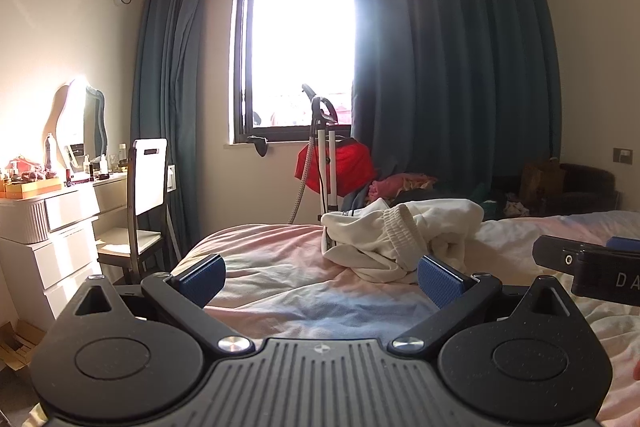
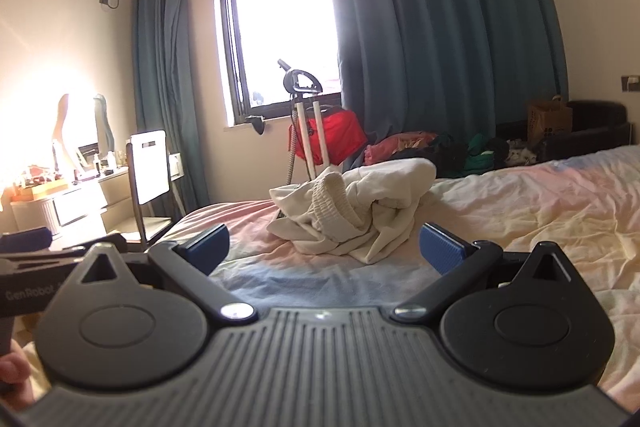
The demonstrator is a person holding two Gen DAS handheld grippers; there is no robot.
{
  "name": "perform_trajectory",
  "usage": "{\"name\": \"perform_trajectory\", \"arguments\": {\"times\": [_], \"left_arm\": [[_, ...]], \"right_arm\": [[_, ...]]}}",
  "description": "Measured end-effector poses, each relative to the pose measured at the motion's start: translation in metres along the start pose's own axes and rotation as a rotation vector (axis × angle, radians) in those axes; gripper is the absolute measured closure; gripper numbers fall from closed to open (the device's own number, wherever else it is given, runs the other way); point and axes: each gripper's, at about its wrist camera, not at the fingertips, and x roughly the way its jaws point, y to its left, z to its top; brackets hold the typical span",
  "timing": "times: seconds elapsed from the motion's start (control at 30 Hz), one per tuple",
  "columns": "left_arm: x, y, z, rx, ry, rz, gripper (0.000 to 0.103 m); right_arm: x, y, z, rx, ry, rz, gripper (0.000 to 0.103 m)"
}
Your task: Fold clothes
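A crumpled cream-white garment point(image 1: 400, 235) with a ribbed elastic band lies in a heap on the bed point(image 1: 288, 279), just beyond both grippers; it also shows in the right wrist view point(image 2: 352, 211). My left gripper point(image 1: 320, 279) is open and empty, low over the sheet, short of the garment. My right gripper point(image 2: 324, 247) is open and empty too, also short of the heap. The right gripper shows at the right edge of the left wrist view point(image 1: 592, 267), and the left gripper at the left edge of the right wrist view point(image 2: 52, 251).
The bed's pastel sheet point(image 2: 540, 211) stretches right. A chair point(image 1: 146, 195) and white dresser point(image 1: 52, 227) stand left of the bed. A garment steamer point(image 1: 324, 155) with red cloth and a pile of clothes point(image 1: 400, 187) stand beyond the bed, under the window and blue curtains.
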Motion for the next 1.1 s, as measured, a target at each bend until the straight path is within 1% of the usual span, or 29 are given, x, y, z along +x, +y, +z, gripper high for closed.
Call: {"name": "perform_trajectory", "arguments": {"times": [0.07,0.13,0.17,0.2,0.23,0.3,0.33,0.37,0.4,0.43,0.47,0.5,0.57,0.67,0.7,0.77,0.83,0.87,0.9,0.93,0.97,1.0,1.1], "left_arm": [[0.001,0.000,-0.001,0.003,0.001,0.003,0.000],[0.001,0.000,-0.002,0.000,0.003,0.000,0.000],[0.002,0.001,-0.003,-0.002,0.005,-0.001,0.000],[0.002,0.001,-0.003,-0.002,0.003,-0.004,0.000],[0.001,0.001,-0.003,0.001,-0.001,-0.008,0.000],[0.002,0.000,-0.004,0.005,-0.005,-0.015,0.000],[0.003,0.000,-0.004,0.006,-0.003,-0.016,0.000],[0.004,-0.001,-0.005,0.008,0.000,-0.017,0.000],[0.004,-0.001,-0.005,0.011,0.004,-0.018,0.000],[0.005,-0.001,-0.006,0.013,0.008,-0.018,0.000],[0.007,-0.001,-0.007,0.015,0.012,-0.019,0.000],[0.008,-0.001,-0.008,0.017,0.017,-0.020,0.000],[0.011,-0.001,-0.010,0.014,0.025,-0.031,0.000],[0.015,-0.003,-0.014,0.007,0.036,-0.061,0.000],[0.018,-0.003,-0.016,0.003,0.047,-0.059,0.000],[0.024,-0.006,-0.023,-0.012,0.090,-0.030,0.000],[0.031,-0.010,-0.030,0.002,0.133,-0.029,0.000],[0.035,-0.014,-0.033,0.014,0.145,-0.034,0.000],[0.038,-0.017,-0.036,0.024,0.155,-0.040,0.000],[0.042,-0.021,-0.038,0.030,0.162,-0.045,0.000],[0.046,-0.024,-0.040,0.031,0.167,-0.048,0.000],[0.052,-0.027,-0.041,0.029,0.174,-0.048,0.000],[0.075,-0.038,-0.043,0.033,0.186,-0.025,0.000]], "right_arm": [[0.004,-0.003,-0.003,0.037,0.036,0.015,0.000],[0.006,-0.004,-0.007,0.049,0.047,0.031,0.000],[0.006,-0.003,-0.008,0.047,0.046,0.033,0.002],[0.006,-0.003,-0.009,0.045,0.045,0.036,0.006],[0.006,0.001,-0.010,0.020,0.040,0.021,0.008],[0.006,0.001,-0.011,0.020,0.032,0.028,0.022],[0.005,0.002,-0.012,0.020,0.028,0.031,0.026],[0.005,0.002,-0.013,0.020,0.025,0.035,0.034],[0.005,-0.001,-0.012,0.051,0.025,0.043,0.044],[0.004,-0.005,-0.011,0.077,0.019,0.039,0.050],[0.004,-0.007,-0.008,0.093,0.014,0.027,0.062],[0.004,-0.009,-0.006,0.105,0.010,0.018,0.071],[0.004,-0.015,0.002,0.133,-0.018,0.019,0.076],[0.007,-0.017,0.018,0.123,-0.044,0.013,0.076],[0.009,-0.016,0.025,0.108,-0.045,0.009,0.075],[0.017,-0.015,0.040,0.084,-0.032,-0.006,0.074],[0.023,-0.018,0.052,0.088,-0.027,0.020,0.069],[0.026,-0.018,0.055,0.086,-0.029,0.027,0.052],[0.028,-0.019,0.060,0.081,-0.038,0.030,0.025],[0.029,-0.021,0.061,0.081,-0.056,0.029,0.012],[0.030,-0.022,0.061,0.080,-0.074,0.027,0.002],[0.031,-0.024,0.059,0.086,-0.089,0.020,0.004],[0.040,-0.035,0.051,0.107,-0.054,0.031,0.004]]}}
